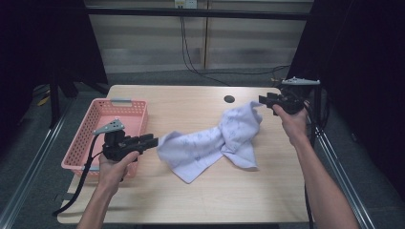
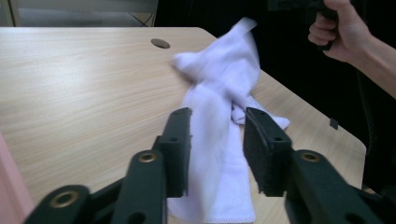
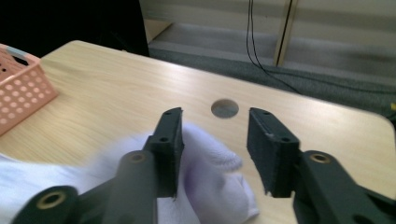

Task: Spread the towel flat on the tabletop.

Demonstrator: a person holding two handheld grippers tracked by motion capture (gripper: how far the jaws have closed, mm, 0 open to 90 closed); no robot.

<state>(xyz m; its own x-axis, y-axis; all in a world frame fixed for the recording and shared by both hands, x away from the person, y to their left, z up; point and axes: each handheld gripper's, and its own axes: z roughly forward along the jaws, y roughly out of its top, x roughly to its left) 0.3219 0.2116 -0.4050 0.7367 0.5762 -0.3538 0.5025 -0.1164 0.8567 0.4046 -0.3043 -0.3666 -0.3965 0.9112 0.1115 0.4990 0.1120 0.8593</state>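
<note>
Pale lilac-white towel [image 1: 215, 140] lies crumpled across mid table [image 1: 200, 200], running diagonally from near-left to far-right, w/ its far corner bunched up. Left gripper [image 1: 152, 140] sits at towel's near-left end, jaws apart, cloth seen btwn them in left gripper view but pads not pressing it. Right gripper [image 1: 264, 100] is just beside the raised far corner, jaws apart, gripping nothing. Pink basket [image 1: 90, 138] on table's left edge.

towel [image 1: 215, 140] crumpled mid-table | left gripper [image 1: 154, 141] beside it | basket [image 1: 86, 138] left
</note>
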